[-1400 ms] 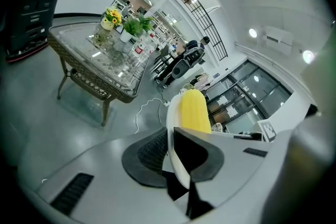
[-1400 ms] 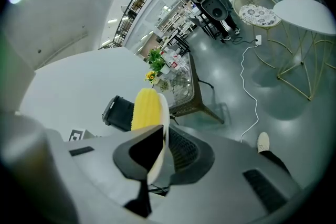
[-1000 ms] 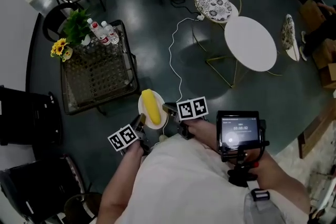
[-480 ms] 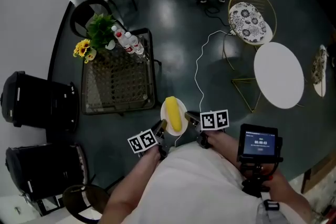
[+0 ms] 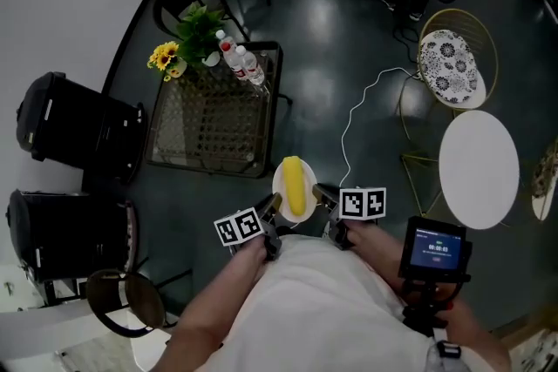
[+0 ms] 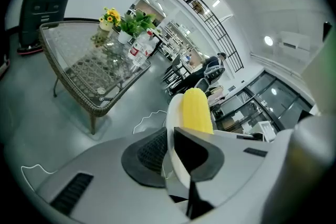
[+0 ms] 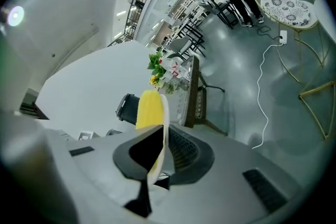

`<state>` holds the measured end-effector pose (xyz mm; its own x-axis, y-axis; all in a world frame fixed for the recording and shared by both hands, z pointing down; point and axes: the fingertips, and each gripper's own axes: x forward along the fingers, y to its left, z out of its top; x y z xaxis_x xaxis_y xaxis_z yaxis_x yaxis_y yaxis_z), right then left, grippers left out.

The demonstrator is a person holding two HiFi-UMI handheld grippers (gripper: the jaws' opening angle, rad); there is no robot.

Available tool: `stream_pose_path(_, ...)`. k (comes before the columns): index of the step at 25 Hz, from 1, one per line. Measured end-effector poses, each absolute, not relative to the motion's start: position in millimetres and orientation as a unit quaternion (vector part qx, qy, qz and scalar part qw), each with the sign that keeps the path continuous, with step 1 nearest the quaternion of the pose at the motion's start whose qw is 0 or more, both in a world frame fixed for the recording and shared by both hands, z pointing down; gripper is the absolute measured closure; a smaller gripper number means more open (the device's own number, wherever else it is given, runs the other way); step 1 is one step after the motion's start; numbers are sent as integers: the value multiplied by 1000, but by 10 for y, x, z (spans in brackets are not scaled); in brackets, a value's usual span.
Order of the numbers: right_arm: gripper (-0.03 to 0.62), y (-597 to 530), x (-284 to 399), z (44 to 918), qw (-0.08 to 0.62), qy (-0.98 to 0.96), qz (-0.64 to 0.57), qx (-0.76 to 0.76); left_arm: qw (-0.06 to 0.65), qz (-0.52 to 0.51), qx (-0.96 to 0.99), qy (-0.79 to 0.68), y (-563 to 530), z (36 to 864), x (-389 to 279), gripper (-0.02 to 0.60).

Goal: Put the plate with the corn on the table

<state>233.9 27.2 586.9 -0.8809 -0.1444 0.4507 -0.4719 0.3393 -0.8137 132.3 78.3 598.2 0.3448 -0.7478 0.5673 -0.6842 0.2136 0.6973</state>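
A white plate with a yellow corn cob on it hangs over the dark floor, just off the near right corner of a glass-topped wicker table. My left gripper is shut on the plate's left rim and my right gripper is shut on its right rim. In the left gripper view the plate stands edge-on between the jaws with the corn above. The right gripper view shows the same plate and corn edge-on.
The table carries a flower pot, sunflowers and water bottles at its far end. Black bins stand left. A round white table, a gold chair and a white cable lie right.
The view has shifted: the wicker table now lies closer and more central. The plate with the corn stays held between both grippers, nearer the table's corner.
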Motion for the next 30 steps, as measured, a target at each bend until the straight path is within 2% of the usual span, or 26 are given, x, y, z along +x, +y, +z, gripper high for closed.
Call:
stream_pose_path(17, 554, 97, 1909, 6011, 192, -799, 544, 171, 547, -44, 601, -581, 637, 6122, 914, 537)
stream_pose_path(30, 554, -499, 905, 5885, 220, -817, 512, 148, 539, -89, 586, -598, 127, 6038, -39, 537)
